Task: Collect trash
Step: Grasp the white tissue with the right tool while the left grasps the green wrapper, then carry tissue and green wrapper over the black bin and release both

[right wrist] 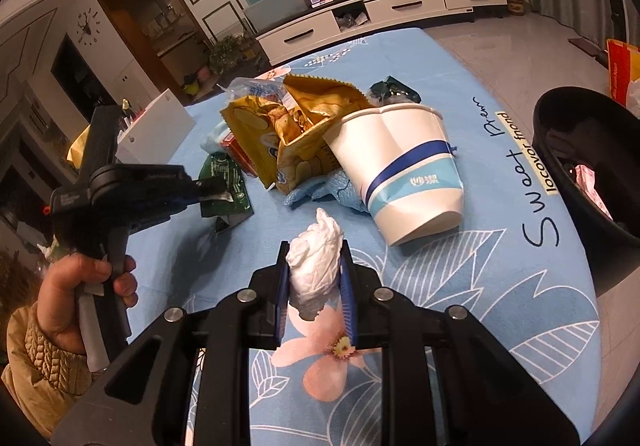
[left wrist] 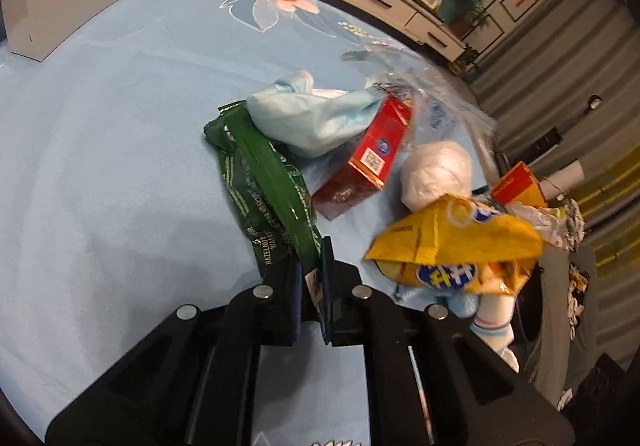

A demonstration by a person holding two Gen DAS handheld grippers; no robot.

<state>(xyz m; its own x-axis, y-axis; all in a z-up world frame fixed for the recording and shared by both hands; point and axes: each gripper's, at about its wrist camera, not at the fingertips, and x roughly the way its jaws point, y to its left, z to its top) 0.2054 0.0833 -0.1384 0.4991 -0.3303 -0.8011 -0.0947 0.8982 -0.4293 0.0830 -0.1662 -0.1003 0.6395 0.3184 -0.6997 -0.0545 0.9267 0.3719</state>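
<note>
A person's hand (right wrist: 80, 294) holds the left gripper (right wrist: 218, 186), its jaws closed on the edge of the crinkled green foil wrapper (left wrist: 264, 198). Right of the wrapper on the blue floral cloth-covered surface (right wrist: 500, 286) lie a glossy yellow chip bag (right wrist: 296, 134), torn open with chips inside, and a tipped white paper cup (right wrist: 404, 170). The right gripper (right wrist: 314, 278), nearer than the cup, pinches a wadded white tissue (right wrist: 314, 270). Far right stands a black bin (right wrist: 592, 182) with scraps inside.
</note>
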